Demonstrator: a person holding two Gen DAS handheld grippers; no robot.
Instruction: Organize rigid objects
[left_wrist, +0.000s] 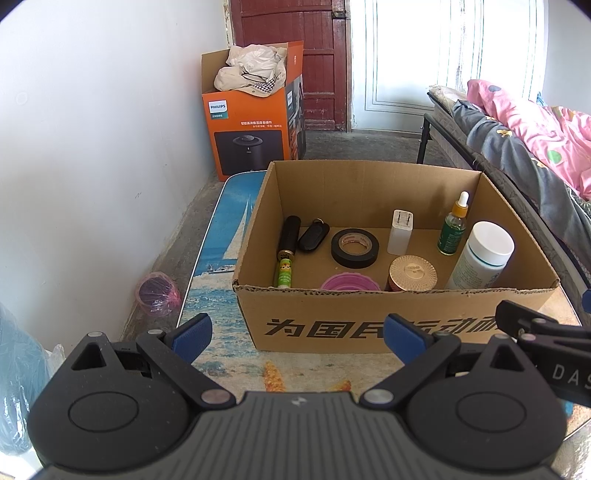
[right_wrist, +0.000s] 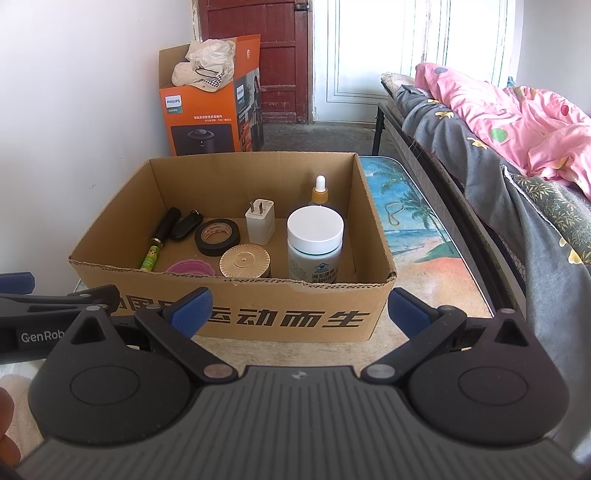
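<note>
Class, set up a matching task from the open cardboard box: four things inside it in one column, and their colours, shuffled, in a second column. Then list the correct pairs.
Things
1. roll of tape
2. wall charger
3. dropper bottle
4. ribbed round lid

Colours
A. gold
B. black
C. green with an orange collar
D. white

Pairs: 1-B, 2-D, 3-C, 4-A

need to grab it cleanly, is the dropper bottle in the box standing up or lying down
Upright. The dropper bottle stands in the cardboard box with its white dropper tip pointing up, behind the white-capped bottle.
</note>
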